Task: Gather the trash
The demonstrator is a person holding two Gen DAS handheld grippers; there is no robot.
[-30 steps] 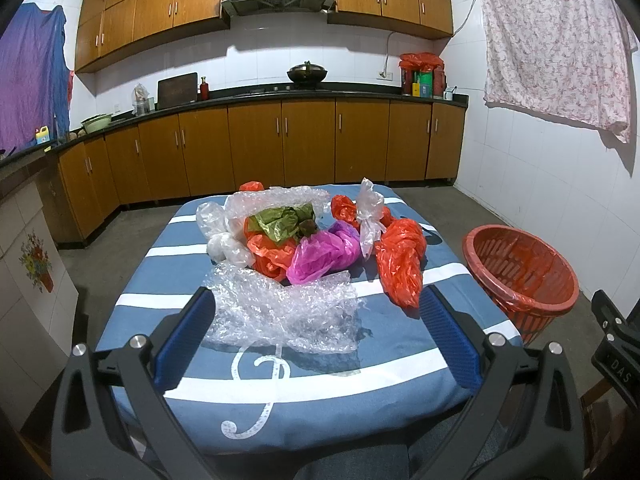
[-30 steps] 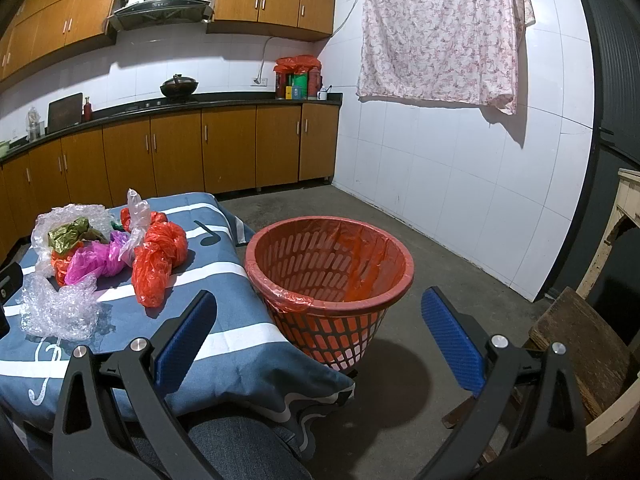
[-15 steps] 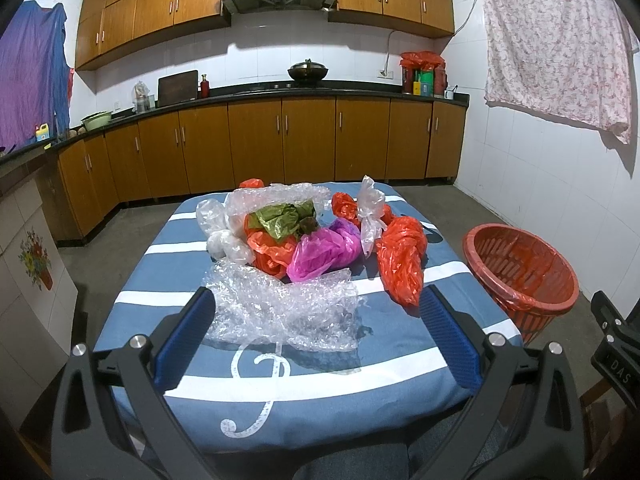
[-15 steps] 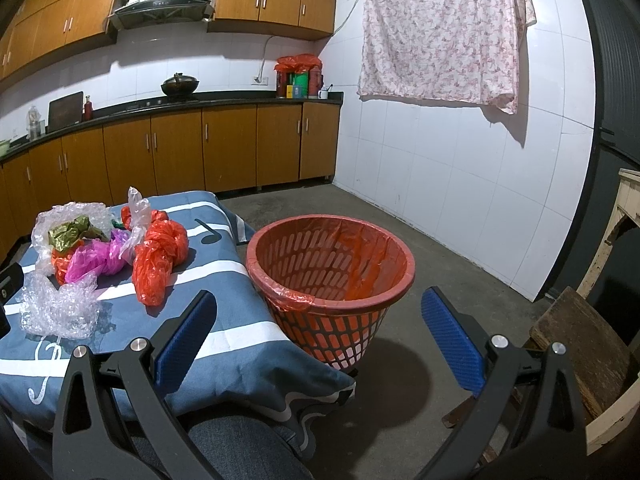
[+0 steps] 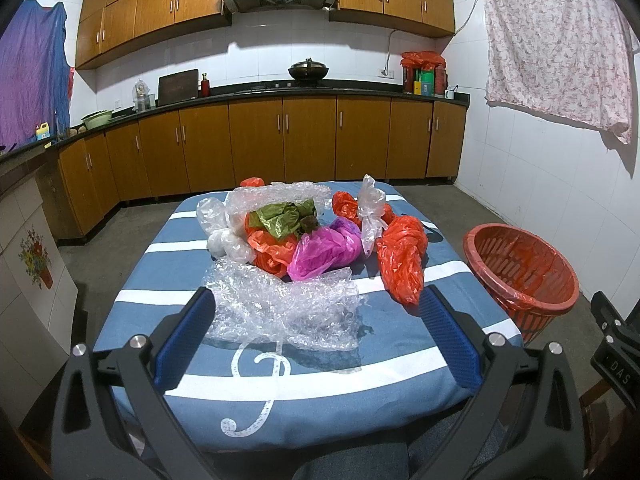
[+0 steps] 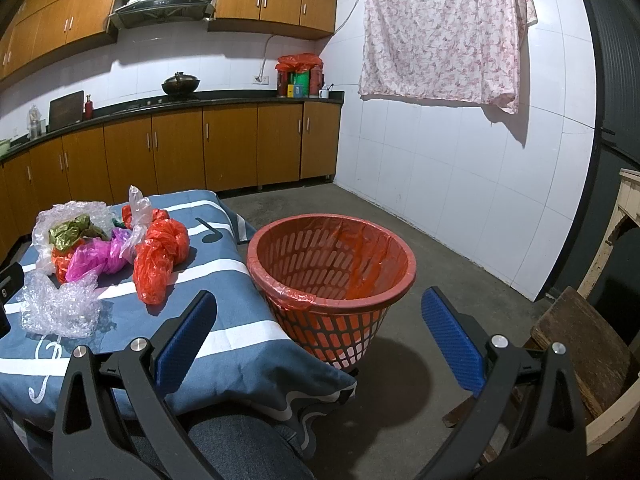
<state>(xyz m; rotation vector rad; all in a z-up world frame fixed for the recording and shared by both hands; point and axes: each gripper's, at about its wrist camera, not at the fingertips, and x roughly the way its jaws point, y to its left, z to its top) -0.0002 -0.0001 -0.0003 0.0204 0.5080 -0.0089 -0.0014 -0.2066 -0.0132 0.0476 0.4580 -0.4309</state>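
Observation:
A pile of plastic trash lies on the blue striped table (image 5: 320, 384): clear bubble wrap (image 5: 280, 312) nearest me, a pink bag (image 5: 324, 250), an orange bag (image 5: 402, 262), a green bag (image 5: 280, 218) and clear bags behind. My left gripper (image 5: 318, 320) is open and empty, just short of the bubble wrap. My right gripper (image 6: 318, 320) is open and empty, facing the red basket (image 6: 332, 276) on the floor right of the table. The basket is lined with a red bag and also shows in the left wrist view (image 5: 520, 276).
Wooden kitchen cabinets (image 5: 280, 140) run along the back and left walls. A floral cloth (image 6: 440, 32) hangs on the white tiled wall. A wooden stool (image 6: 580, 344) stands at the right. Bare concrete floor (image 6: 400, 220) lies beyond the basket.

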